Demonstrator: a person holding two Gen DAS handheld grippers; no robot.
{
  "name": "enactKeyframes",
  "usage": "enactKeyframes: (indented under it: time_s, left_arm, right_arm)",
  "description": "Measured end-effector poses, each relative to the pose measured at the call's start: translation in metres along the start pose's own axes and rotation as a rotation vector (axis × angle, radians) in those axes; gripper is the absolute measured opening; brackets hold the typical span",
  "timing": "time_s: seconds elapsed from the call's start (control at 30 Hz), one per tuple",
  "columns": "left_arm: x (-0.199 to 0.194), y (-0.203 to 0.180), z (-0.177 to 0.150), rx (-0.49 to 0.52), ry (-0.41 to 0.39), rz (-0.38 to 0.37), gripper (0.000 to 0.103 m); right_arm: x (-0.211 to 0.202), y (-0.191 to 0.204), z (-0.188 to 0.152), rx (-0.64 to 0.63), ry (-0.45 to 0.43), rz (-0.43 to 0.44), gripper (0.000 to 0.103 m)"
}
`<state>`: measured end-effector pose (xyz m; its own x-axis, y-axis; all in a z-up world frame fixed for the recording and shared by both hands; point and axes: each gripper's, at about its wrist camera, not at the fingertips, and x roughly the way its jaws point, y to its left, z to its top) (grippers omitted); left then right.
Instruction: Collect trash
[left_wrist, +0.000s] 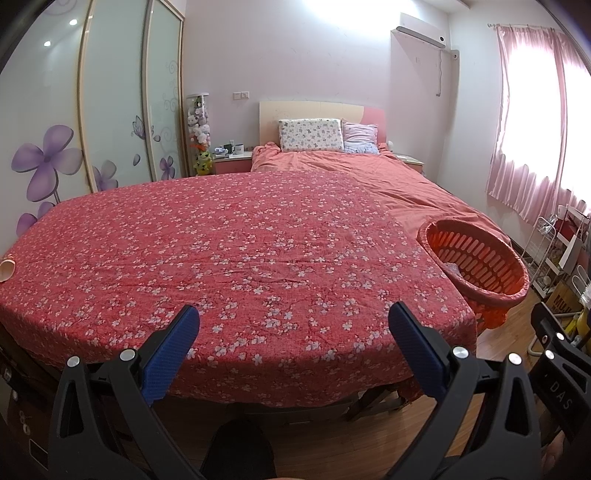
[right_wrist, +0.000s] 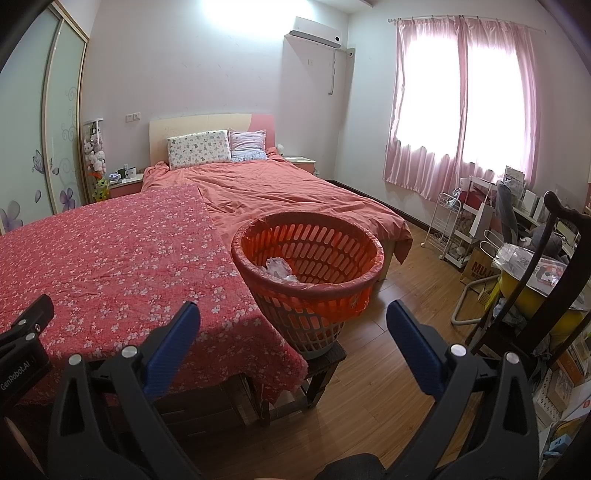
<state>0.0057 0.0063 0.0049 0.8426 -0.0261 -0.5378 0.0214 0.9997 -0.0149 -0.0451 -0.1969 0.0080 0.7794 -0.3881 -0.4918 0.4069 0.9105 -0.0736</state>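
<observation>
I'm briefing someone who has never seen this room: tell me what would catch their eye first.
The red floral tablecloth fills the foreground just ahead of both open grippers. At its right edge an orange basket stands on a small stool, crumpled white trash already inside. Beyond lie a coral-covered bed and bright pink curtains at the right.

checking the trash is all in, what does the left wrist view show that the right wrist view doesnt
Only the left wrist view: a small pale item at the table's far left edge, too small to identify.

Only the right wrist view: crumpled white trash clearly lying inside the basket, the stool under it, and the cluttered shelves.

Both: the floral tablecloth, the basket, the bed, and open grippers, left gripper and right gripper, holding nothing.
</observation>
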Motion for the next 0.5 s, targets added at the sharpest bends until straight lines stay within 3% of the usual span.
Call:
enactKeyframes:
  time_s: [0.5]
  left_arm:
    - [0.0003, -0.0004, 0.0011, 0.002, 0.001, 0.0, 0.101]
  right_arm:
    - [-0.0001, 0.0002, 0.0004, 0.0, 0.001, 0.0, 0.099]
